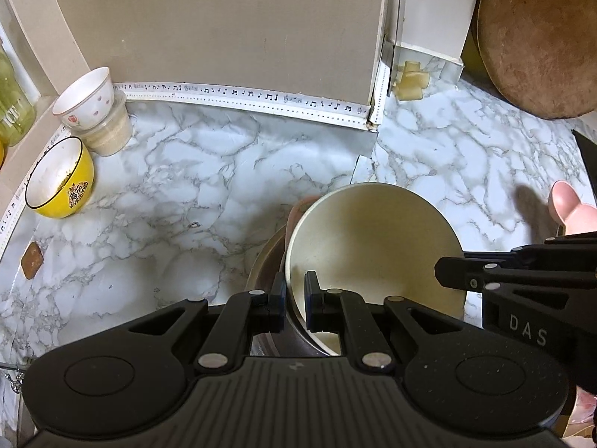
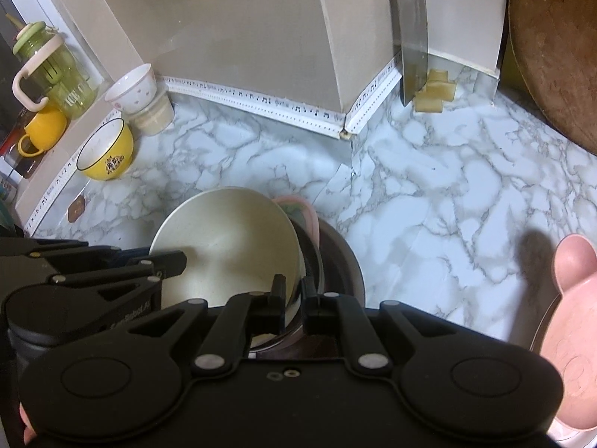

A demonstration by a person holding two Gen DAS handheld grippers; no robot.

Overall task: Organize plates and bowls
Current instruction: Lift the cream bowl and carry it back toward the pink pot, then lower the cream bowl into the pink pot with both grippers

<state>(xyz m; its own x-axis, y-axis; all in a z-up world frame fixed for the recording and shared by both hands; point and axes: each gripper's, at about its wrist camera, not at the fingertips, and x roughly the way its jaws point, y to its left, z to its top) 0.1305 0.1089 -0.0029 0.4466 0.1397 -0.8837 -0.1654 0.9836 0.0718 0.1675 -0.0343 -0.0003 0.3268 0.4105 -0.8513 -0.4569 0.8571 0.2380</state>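
Right wrist: green bottle, yellow mug | left wrist: neither.

Left gripper clamps the near rim of a cream round bowl, tilted, resting in a stack of darker dishes. Right gripper meets the bowl's right rim. Yellow ceramic bowl stands far left on the marble-patterned counter.
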